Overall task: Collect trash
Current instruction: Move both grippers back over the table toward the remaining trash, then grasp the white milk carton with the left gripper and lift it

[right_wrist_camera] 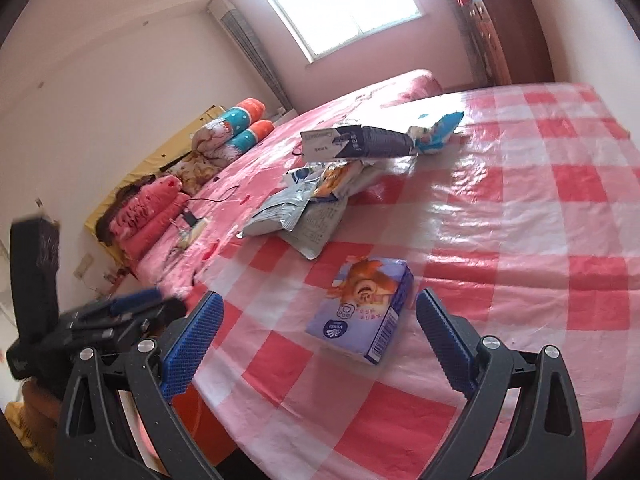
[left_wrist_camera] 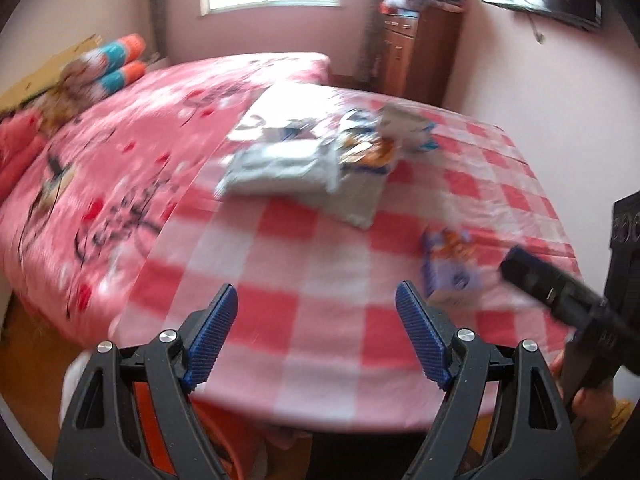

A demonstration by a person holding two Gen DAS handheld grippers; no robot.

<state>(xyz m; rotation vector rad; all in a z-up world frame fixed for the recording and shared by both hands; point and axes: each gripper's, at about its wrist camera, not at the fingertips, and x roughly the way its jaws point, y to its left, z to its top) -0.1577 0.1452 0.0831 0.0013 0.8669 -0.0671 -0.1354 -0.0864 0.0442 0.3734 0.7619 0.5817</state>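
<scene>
Trash sits on the red-checked table [left_wrist_camera: 320,272]: in the left wrist view, a blurred heap of wrappers [left_wrist_camera: 304,164] lies mid-table and a small purple box [left_wrist_camera: 452,276] lies nearer, to the right. The left gripper [left_wrist_camera: 316,336] hangs over the near edge, jaws apart, nothing between them. Right wrist view now: the right gripper [right_wrist_camera: 320,344] spreads wide with the purple box [right_wrist_camera: 364,304] lying flat between its blue pads [right_wrist_camera: 192,352], untouched; the wrappers [right_wrist_camera: 320,192] lie beyond.

pink walls [right_wrist_camera: 120,80], bright window [right_wrist_camera: 340,4], wooden cabinet [left_wrist_camera: 420,52], bed [left_wrist_camera: 132,152] beside checked table [right_wrist_camera: 520,240].
</scene>
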